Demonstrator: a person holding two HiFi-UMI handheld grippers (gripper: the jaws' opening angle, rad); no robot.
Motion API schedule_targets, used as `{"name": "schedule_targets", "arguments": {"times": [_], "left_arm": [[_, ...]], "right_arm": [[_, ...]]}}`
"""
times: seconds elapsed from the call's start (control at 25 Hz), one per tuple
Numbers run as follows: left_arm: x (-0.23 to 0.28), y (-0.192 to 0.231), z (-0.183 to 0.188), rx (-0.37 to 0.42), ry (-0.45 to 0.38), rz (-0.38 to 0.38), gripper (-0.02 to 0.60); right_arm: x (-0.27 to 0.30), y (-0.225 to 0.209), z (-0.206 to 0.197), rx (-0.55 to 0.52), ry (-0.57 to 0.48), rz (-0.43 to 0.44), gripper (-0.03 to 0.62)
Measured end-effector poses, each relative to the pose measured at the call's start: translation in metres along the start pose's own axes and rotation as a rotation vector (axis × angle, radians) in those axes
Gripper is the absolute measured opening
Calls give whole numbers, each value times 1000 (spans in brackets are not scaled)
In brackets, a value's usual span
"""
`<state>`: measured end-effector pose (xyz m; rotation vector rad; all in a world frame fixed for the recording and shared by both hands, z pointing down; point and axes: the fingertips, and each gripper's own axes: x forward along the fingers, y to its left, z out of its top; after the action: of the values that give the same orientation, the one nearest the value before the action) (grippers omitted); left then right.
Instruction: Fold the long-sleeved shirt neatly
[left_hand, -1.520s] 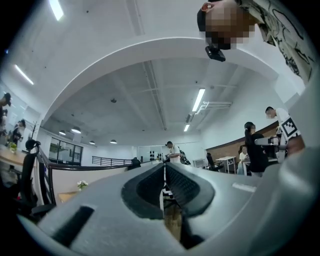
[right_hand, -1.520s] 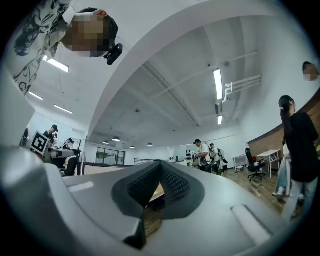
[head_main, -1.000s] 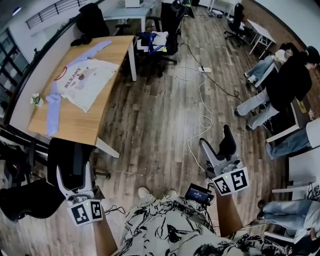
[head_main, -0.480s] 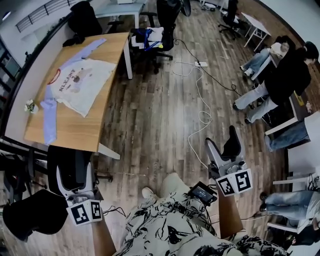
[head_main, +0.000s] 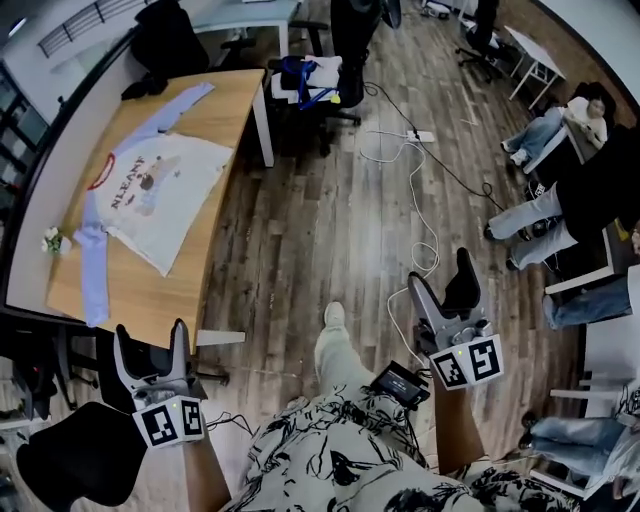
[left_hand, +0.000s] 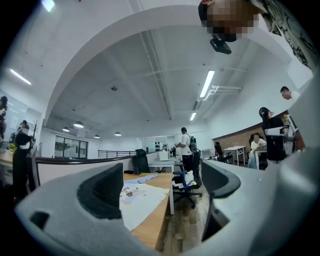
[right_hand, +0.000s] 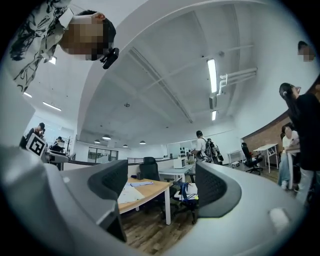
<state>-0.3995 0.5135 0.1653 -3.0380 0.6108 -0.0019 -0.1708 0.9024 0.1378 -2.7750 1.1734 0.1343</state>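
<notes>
Our left tongs (head_main: 152, 348) hang low at our side with the jaws apart and nothing between them; the left gripper view shows only the room through the gap. Our right tongs (head_main: 440, 292) are parted and empty too, held over the wooden floor (head_main: 320, 230). Neither is anywhere near cloth.

The long-sleeved shirt (head_main: 150, 190) lies spread flat, print side up, on the table (head_main: 150, 300), ahead of us to the left and well apart from both tongs. Its body is white, and the sleeves are pale blue. The near sleeve (head_main: 93, 265) runs down toward our end of the table. The far sleeve (head_main: 185, 100) stretches toward the other end.

We judge the shirt light, soft and quite limp. It will sag from wherever we pinch it and hold no shape of its own. The smooth tabletop will probably let it slide, so a careless drag could pull the whole garment askew. We would take hold at firm edges: a cuff to bring a sleeve across, and a shoulder seam and hem corner together to turn a side. Each pinch should catch both layers.
</notes>
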Motion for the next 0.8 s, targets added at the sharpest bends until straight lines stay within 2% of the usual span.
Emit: {"name": "schedule_targets", "arguments": {"times": [0.12,0.28,0.4,0.64,0.8], "left_arm": [[64,-14,8,48,5,23,480],[146,-18,13,-3,11,104,482],[179,-17,16,-15,9,180,482],[202,2,3,-22,36,323,482],[227,33,-9,-31,42,370,482]], "right_arm": [[72,-39,-1,2,-1,39,416],[176,-90,1,-7,14,123,416],[238,-108,2,-16,12,197,416],[330,-103,-24,14,39,330,416],[390,-74,-45,16,61,397,416]]}}
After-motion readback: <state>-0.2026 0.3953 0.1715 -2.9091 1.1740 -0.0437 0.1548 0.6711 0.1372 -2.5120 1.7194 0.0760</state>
